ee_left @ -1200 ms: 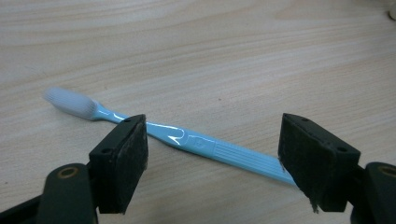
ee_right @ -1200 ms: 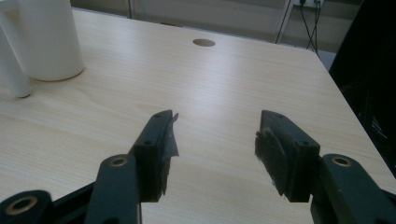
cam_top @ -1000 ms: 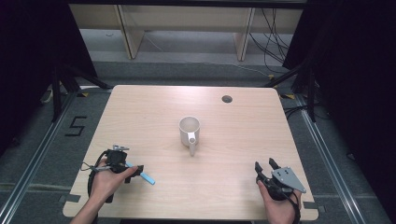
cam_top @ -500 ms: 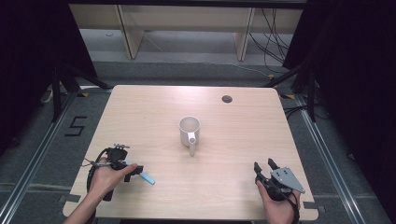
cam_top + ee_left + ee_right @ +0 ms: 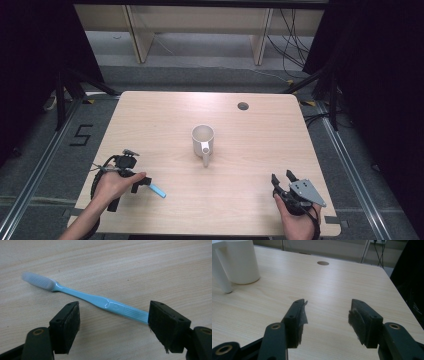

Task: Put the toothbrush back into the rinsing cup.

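A light blue toothbrush (image 5: 100, 301) with a white bristle head lies flat on the wooden table (image 5: 240, 150). In the high view the toothbrush (image 5: 157, 190) is near the front left. My left gripper (image 5: 113, 322) is open and low over it, one jaw on each side of the handle, the right jaw touching the handle's end. In the high view the left gripper (image 5: 136, 183) is held by a hand. A white mug (image 5: 202, 140) stands upright mid-table, handle toward me. My right gripper (image 5: 282, 179) rests open at the front right with nothing between its jaws (image 5: 327, 310). The mug (image 5: 238, 261) is far to its left.
A round cable hole (image 5: 243, 106) sits in the table's far right part, also seen as the hole (image 5: 323, 263) ahead of the right gripper. Wooden shelving legs (image 5: 135, 35) and cables stand beyond the far edge. Dark curtains flank both sides.
The left hand and gripper shifted slightly around the toothbrush, which stays where it lay. The right gripper and the mug have not moved.
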`<move>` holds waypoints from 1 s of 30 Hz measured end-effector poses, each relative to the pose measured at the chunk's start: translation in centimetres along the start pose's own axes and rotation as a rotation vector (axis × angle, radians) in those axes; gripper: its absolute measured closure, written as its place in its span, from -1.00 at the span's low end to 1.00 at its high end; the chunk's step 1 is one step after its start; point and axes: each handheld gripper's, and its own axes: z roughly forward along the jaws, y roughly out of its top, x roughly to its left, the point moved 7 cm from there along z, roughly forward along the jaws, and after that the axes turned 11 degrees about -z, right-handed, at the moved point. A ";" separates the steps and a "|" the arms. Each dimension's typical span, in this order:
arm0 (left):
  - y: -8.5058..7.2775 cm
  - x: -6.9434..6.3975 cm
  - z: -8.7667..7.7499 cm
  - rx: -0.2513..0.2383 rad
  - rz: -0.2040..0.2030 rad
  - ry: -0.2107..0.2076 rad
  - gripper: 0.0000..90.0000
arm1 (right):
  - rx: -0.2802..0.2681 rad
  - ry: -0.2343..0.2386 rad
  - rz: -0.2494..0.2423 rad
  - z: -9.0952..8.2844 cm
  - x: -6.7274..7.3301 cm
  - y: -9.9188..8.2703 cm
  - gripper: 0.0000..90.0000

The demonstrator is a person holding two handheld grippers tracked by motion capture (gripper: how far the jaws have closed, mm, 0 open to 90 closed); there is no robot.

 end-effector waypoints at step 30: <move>0.9 -0.5 1.3 0.064 -0.028 0.061 -0.36 | 0.007 0.010 0.022 0.2 0.2 -0.2 0.04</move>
